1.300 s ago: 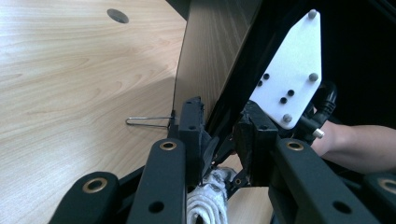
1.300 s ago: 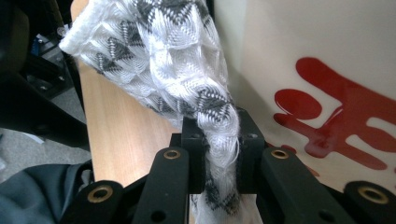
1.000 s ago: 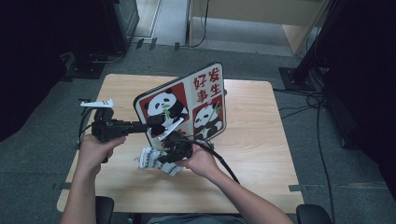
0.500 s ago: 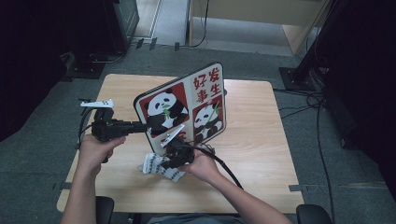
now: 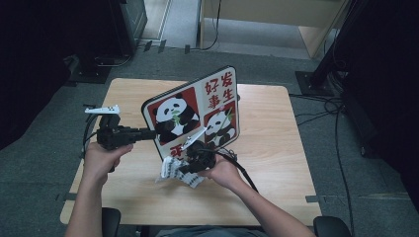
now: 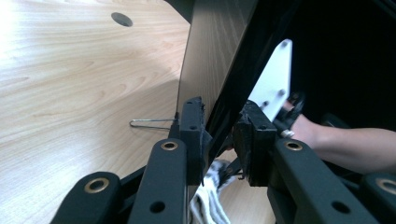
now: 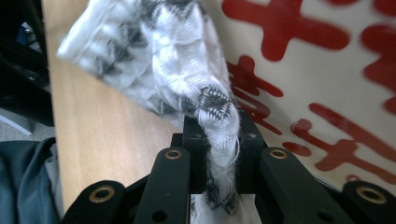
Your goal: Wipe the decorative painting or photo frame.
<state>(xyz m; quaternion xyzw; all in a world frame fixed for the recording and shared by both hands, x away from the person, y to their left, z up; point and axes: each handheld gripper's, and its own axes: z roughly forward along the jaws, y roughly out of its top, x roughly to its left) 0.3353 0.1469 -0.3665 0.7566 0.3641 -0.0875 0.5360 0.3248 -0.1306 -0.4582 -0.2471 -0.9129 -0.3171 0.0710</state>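
I have the flat rectangular board printed with black-and-white pandas and red characters (image 5: 197, 116) standing tilted on its lower edge near the middle of the pale wooden surface (image 5: 267, 163), its printed face turned toward me. My left gripper (image 5: 148, 133) comes in from the left at about mid-height of the board, and in the left gripper view its jaws are pinching the board's (image 6: 210, 60) thin dark edge, one pad on the plain back and one on the front. My right gripper (image 5: 185, 165) sits low at the board's bottom edge, just in front of the printed face. Its jaws are pressed together on a crumpled white cloth with a black zigzag pattern (image 5: 173, 173); in the right gripper view the cloth (image 7: 159, 60) bunches up out of the jaws and fans toward the red characters, close against the board's face, though I cannot tell whether it actually touches. In the high view the rest of the cloth hangs down to the surface below the gripper. In the left gripper view a thin bent wire (image 6: 152, 123) lies on the surface behind the board, and a round hole (image 6: 121, 19) shows in the wood farther off. Beyond the surface, black cables (image 5: 326, 106) trail across the grey carpet on the right.
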